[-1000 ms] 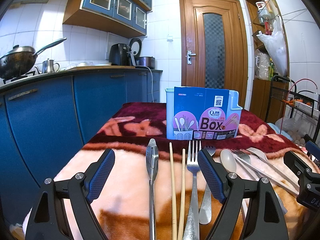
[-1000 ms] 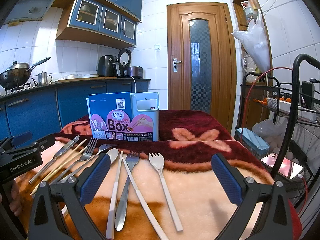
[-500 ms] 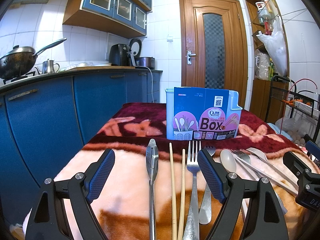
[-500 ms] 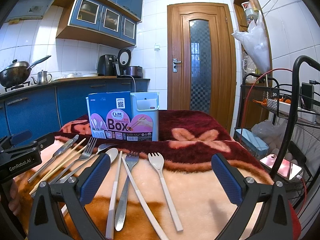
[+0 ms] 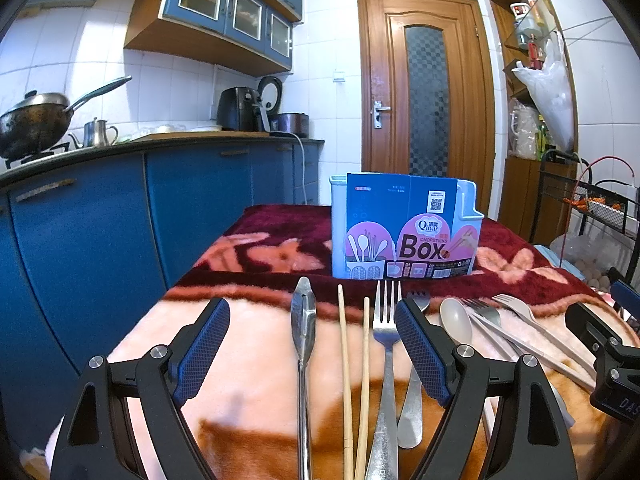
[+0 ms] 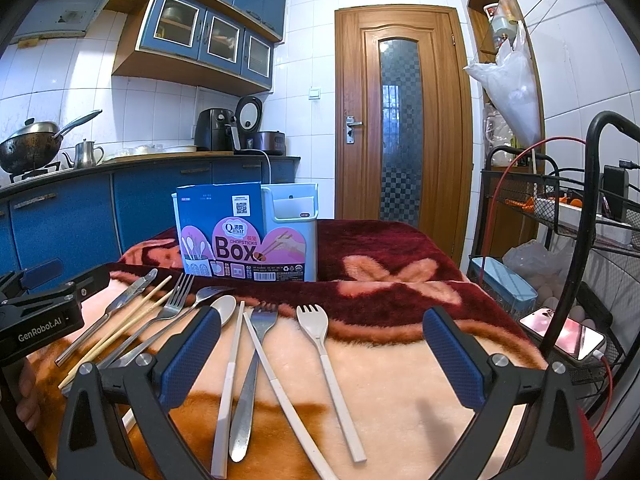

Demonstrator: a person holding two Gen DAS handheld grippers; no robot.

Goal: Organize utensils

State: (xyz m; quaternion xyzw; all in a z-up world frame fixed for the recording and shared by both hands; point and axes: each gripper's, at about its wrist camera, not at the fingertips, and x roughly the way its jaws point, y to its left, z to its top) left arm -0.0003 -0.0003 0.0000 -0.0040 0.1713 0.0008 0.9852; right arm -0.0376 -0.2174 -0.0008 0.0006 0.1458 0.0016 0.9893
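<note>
Utensils lie in a row on a blanket-covered table [image 5: 248, 396]. In the left wrist view my open left gripper [image 5: 312, 352] frames steel tongs [image 5: 302, 344], two wooden chopsticks [image 5: 354, 368] and a steel fork [image 5: 386, 344]. A pale spoon [image 5: 456, 322] lies right of it. In the right wrist view my open right gripper [image 6: 322, 354] frames a white-handled spoon [image 6: 226, 356], a steel fork [image 6: 256, 344], a white chopstick [image 6: 280, 380] and a pale fork [image 6: 324, 352]. A light blue chopsticks box [image 5: 404, 230] stands behind, also in the right wrist view [image 6: 248, 234]. Both grippers are empty.
Blue kitchen cabinets [image 5: 100, 240] run along the left. A wire rack [image 6: 568, 240] with a phone [image 6: 562, 332] stands right of the table. A wooden door [image 6: 400, 120] is at the back. The left gripper body [image 6: 36, 320] shows at the right wrist view's left edge.
</note>
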